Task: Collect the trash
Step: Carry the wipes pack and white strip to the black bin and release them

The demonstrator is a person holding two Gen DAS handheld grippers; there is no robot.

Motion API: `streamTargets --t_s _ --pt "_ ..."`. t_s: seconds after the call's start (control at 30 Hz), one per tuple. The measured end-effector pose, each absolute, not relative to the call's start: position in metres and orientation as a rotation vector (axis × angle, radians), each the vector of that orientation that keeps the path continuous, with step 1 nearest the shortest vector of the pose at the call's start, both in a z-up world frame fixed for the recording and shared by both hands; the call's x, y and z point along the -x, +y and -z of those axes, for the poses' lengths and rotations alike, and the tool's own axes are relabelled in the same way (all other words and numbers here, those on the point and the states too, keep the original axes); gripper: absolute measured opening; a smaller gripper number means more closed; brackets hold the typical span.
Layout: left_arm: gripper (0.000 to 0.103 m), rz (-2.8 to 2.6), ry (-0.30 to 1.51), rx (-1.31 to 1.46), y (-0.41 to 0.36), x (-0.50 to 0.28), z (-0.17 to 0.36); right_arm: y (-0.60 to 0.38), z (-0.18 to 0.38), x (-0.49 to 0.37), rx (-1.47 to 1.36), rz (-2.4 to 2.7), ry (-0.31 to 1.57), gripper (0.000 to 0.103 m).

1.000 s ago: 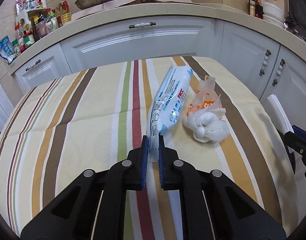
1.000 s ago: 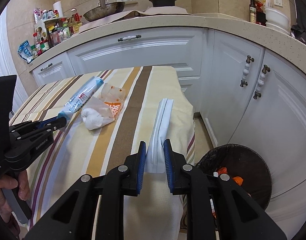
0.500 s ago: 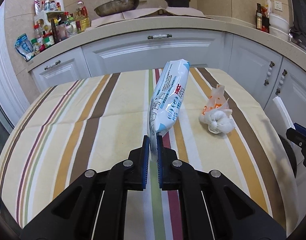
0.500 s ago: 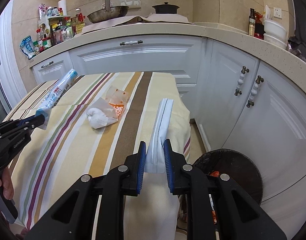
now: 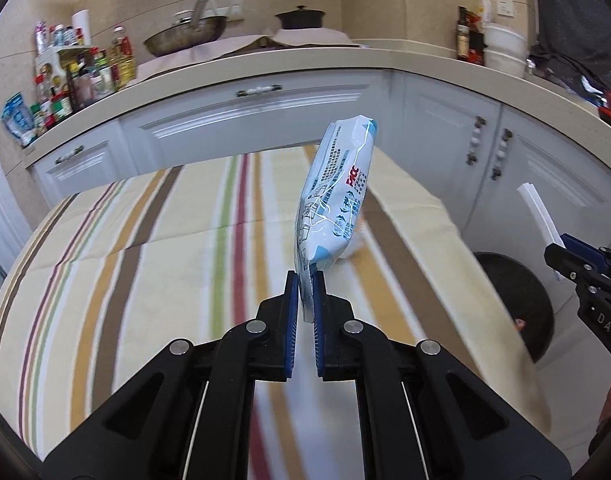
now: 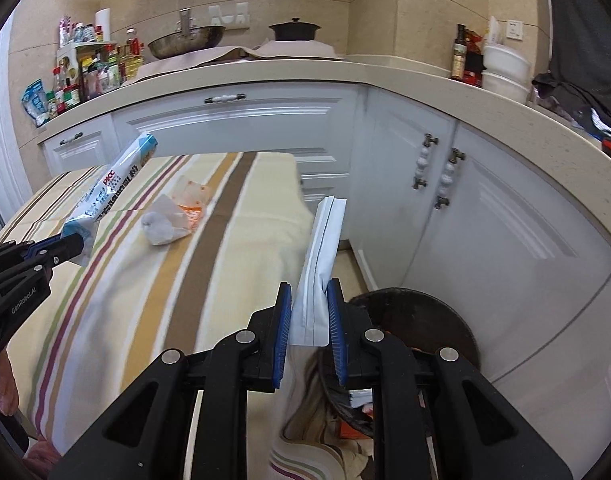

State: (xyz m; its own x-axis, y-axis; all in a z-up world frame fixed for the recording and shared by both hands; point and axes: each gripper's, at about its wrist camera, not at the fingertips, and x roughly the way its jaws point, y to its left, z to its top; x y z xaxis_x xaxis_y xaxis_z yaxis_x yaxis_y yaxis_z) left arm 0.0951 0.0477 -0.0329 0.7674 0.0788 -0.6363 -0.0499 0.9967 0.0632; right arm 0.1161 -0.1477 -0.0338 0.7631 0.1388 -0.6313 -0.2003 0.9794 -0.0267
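The left tool (image 5: 304,294) is clenched on the lower edge of a blue-and-white printed plastic packet (image 5: 335,196), which stands up from the blue pads and leans slightly to the right, lifted clear of the striped tablecloth (image 5: 145,240) on the tabletop. In the right wrist view the same packet (image 6: 109,188) juts up and to the right from that tool at the left edge, above the cloth.

The right tool (image 6: 308,312) is clenched on the near end of a flat white folded pouch (image 6: 321,256), which rises away from the pads past the right edge of the tabletop. Just to the right of and below this tool, a round black-lined trash bin (image 6: 433,320) sits on the floor against the white cabinet doors (image 6: 485,220), with orange scraps inside. In the left wrist view the bin (image 5: 521,304) lies right of the tabletop, with the right tool (image 5: 561,246) and its white pouch (image 5: 539,212) above it.

A crumpled white-and-orange wrapper (image 6: 173,216) lies on the tablecloth, between the two tools and apart from both. On the far counter (image 6: 265,72) stand a metal wok (image 6: 185,42), a dark lidded pot (image 6: 293,32) and a cluster of bottles (image 6: 93,68).
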Motion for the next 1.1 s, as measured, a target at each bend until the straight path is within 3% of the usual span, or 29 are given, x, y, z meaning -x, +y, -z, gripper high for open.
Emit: streamTargets --t_s 0.93,0.97,1.03,1.07,1.1 --pt "0.005 0.258 0.74 -0.194 -0.156 -0.148 0.066 -0.283 0.082 -0.13 -0.039 0.04 0.715 0.02" --pt "0.006 0.263 0.756 -0.197 -0.161 -0.153 0.068 -0.287 0.086 -0.133 -0.057 0.048 0.713 0.023" --pt "0.014 0.269 0.779 -0.183 -0.163 -0.157 0.071 -0.294 0.093 -0.136 -0.088 0.053 0.728 0.051" --pt "0.024 0.267 0.785 -0.179 -0.163 -0.158 0.072 -0.297 0.097 -0.136 -0.103 0.067 0.73 0.062" --pt "0.029 0.261 0.786 -0.176 -0.162 -0.159 0.072 -0.299 0.099 -0.135 -0.105 0.074 0.732 0.062"
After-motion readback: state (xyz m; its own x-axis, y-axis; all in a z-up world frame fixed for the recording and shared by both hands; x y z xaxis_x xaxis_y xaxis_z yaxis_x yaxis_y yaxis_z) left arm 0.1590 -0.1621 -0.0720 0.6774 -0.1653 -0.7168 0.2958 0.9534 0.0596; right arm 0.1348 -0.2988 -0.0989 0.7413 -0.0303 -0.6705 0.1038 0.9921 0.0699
